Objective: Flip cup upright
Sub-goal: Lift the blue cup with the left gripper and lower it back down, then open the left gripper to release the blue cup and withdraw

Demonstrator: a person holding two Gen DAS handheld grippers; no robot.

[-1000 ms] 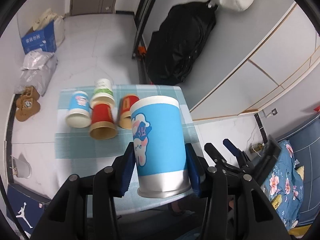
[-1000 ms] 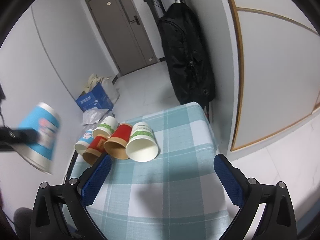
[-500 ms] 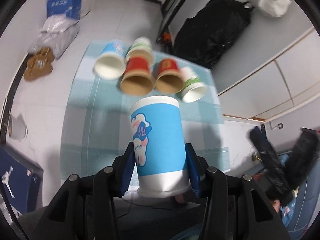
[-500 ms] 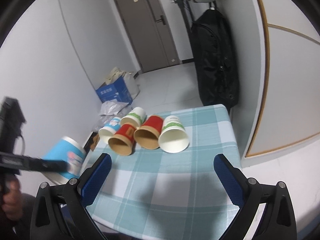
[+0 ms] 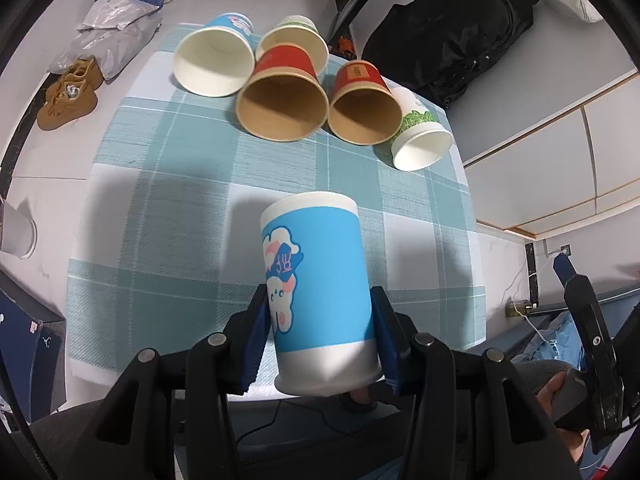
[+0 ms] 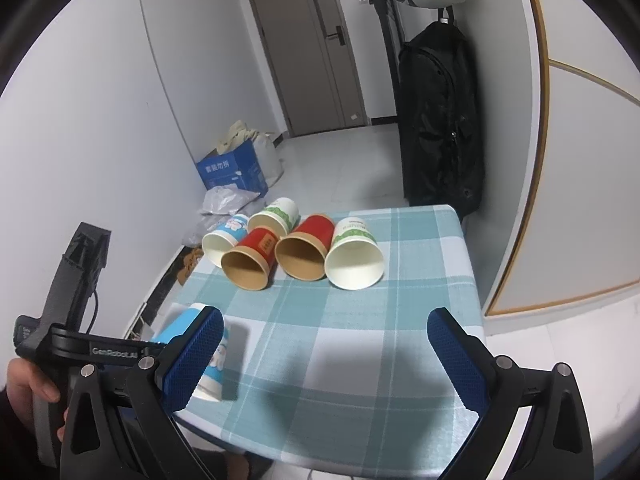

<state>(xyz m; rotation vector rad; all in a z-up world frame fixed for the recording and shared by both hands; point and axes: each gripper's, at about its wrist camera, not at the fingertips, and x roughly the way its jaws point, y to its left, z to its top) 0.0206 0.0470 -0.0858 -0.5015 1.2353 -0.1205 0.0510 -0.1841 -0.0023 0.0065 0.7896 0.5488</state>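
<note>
My left gripper (image 5: 320, 340) is shut on a blue paper cup (image 5: 318, 292) with a cartoon print, held over the near edge of the checked table (image 5: 180, 220). In the right wrist view this cup (image 6: 214, 360) sits low at the table's near left corner, partly hidden behind my right finger (image 6: 192, 360); whether it touches the cloth I cannot tell. My right gripper (image 6: 326, 360) is open and empty above the table's near edge. Several other cups lie on their sides at the far end: blue (image 5: 216, 60), red (image 5: 282, 96), red (image 5: 362, 108), green-and-white (image 5: 420, 140).
A black bag (image 6: 436, 120) hangs against the wall beyond the table's far right. A blue box (image 6: 232, 170) and grey plastic bags (image 5: 116, 28) lie on the floor to the far left, with brown slippers (image 5: 68, 92). The table's edges are close on all sides.
My left gripper has carried the blue cup down and in over the table's near left corner. The right gripper has stayed open and shifted only a little.
</note>
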